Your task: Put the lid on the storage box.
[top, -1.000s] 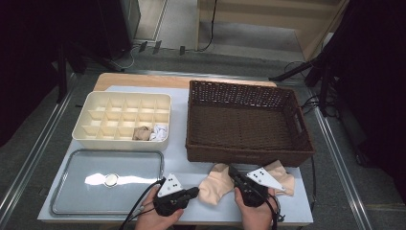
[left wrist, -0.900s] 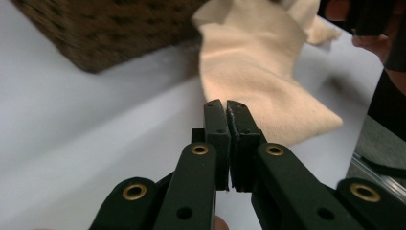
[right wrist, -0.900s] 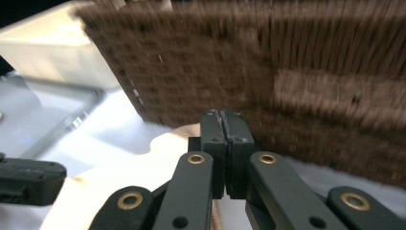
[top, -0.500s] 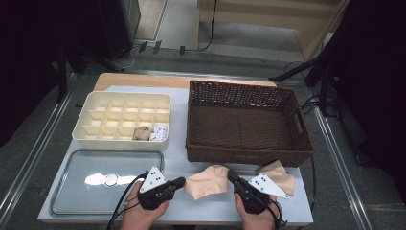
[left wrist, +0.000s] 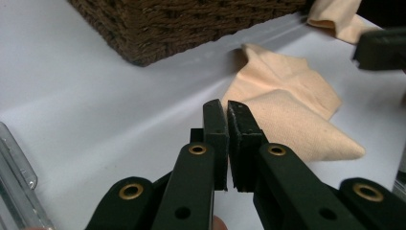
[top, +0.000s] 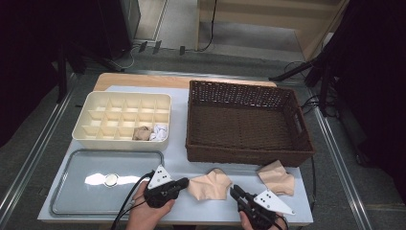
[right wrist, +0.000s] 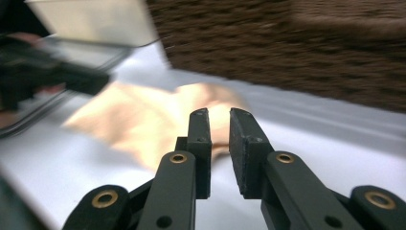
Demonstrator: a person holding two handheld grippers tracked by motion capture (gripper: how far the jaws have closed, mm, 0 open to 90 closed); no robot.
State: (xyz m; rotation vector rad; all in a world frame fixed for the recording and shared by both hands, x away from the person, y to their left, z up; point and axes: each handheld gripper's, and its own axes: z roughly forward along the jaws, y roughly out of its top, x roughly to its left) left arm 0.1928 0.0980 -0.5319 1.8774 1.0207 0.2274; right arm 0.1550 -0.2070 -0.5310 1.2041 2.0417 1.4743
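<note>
A peach cloth piece lies flat on the white table near its front edge, between my two grippers. My left gripper points right at the cloth's left edge; its jaws are shut with nothing between them, and the cloth lies just ahead. My right gripper sits to the right of the cloth and points left at it. Its jaws stand a narrow gap apart and hold nothing, and the cloth is blurred beyond them. A second peach cloth piece lies at the front right.
A brown wicker basket stands behind the cloths. A cream compartment box at the back left holds two small bundles. A metal tray lies at the front left. The table's front edge is close under both hands.
Both grippers have drawn back from the middle cloth, the right one toward the front edge. The cloth, bunched between them before, now lies spread and free.
</note>
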